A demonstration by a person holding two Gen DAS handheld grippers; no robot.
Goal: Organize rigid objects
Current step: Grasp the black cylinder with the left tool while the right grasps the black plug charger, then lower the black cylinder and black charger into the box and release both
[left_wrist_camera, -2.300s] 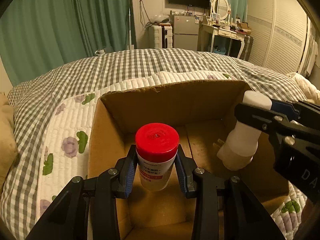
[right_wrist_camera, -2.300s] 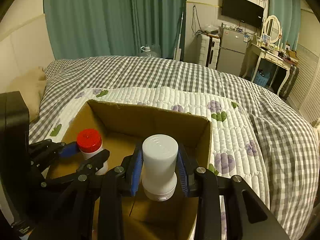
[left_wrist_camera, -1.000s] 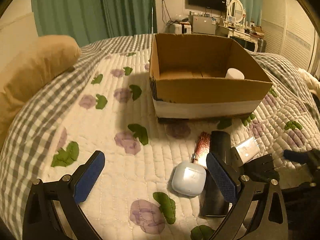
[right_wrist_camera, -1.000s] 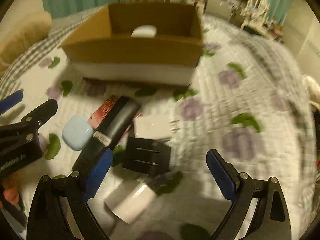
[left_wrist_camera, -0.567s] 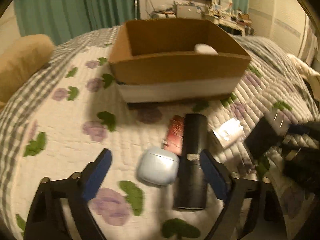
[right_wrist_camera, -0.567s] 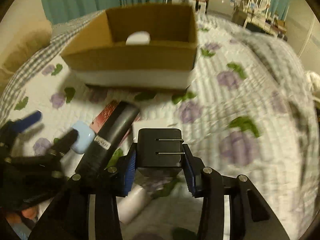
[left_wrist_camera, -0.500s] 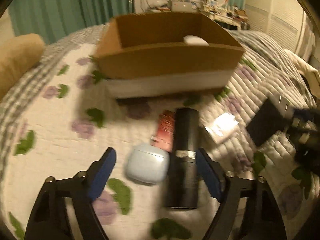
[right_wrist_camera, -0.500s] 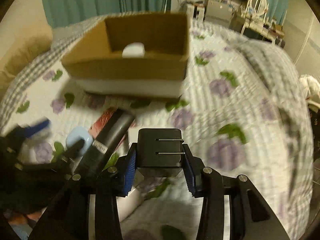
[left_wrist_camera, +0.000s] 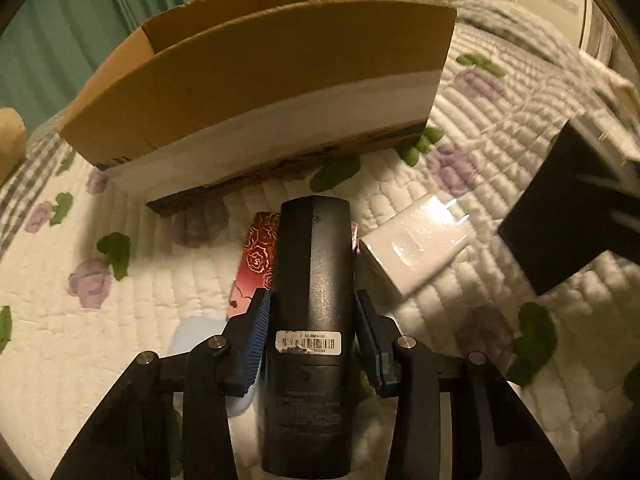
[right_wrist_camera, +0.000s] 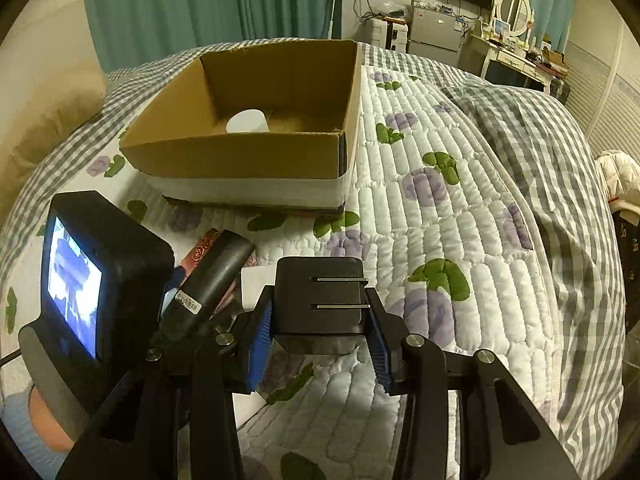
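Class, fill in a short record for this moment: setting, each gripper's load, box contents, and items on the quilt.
setting: quilt on a bed
left gripper: shut on black cylinder
right gripper: shut on black plug
box: white bottle visible inside
on quilt: white charger, red packet

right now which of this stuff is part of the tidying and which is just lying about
Part of the job:
- black cylinder, gripped by the left gripper
- black plug adapter, gripped by the right gripper
- cardboard box, white bottle inside
- white charger, red rose-print packet

Just lying about:
- pillow
- dressing table
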